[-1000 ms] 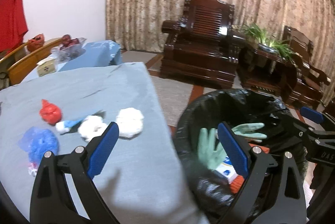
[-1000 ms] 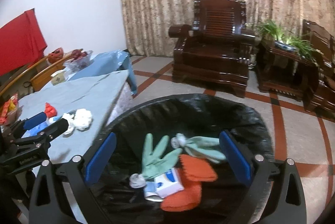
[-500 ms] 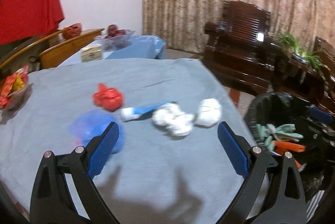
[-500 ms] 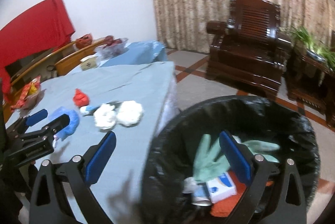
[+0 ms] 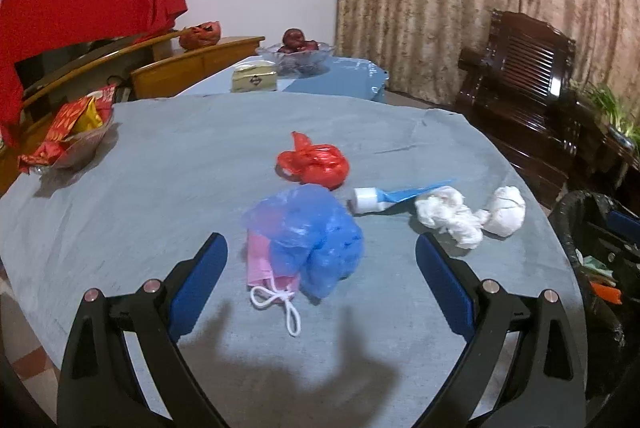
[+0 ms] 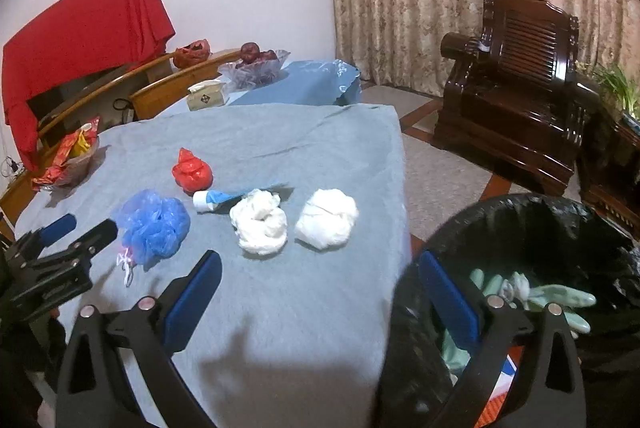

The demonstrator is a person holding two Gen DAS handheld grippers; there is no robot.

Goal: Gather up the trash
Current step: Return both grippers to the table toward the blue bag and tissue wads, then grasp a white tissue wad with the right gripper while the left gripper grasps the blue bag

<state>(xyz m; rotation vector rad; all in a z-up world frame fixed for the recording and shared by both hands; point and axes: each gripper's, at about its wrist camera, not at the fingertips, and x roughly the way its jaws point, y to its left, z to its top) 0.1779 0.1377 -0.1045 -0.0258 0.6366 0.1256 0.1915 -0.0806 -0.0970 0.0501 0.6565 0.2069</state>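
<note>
Now both tools have swung away from the black-lined trash bin point(image 6: 532, 228) and face the counter point(image 5: 160, 187), draped in grey-blue cloth. A second ago they hung over the bin; the drop-off looks finished and a fresh pickup is starting.

The left tool point(image 5: 320, 260) is spread wide and empty. Between its blue pads sits a crumpled blue plastic bag point(image 5: 312, 228), lying on top of a pink face mask point(image 5: 260, 268) whose white ear loop trails toward the viewer. It hovers just short of them, not yet touching.

The right tool point(image 6: 320, 292) is also wide and empty, straddling the counter's edge and the bin's rim. Ahead of it lie two white tissue wads point(image 6: 262, 224), side by side.

Still on the counter: a knotted red plastic bag point(image 5: 314, 163) beyond the blue one, and a squeezed blue-and-white tube point(image 5: 384, 197) beside the tissues. Inside the bin, pale green rubber gloves point(image 6: 540, 296) already rest.

My guess is the blue bag and mask go next. Several pieces remain, so the collecting is perhaps half done.
</note>
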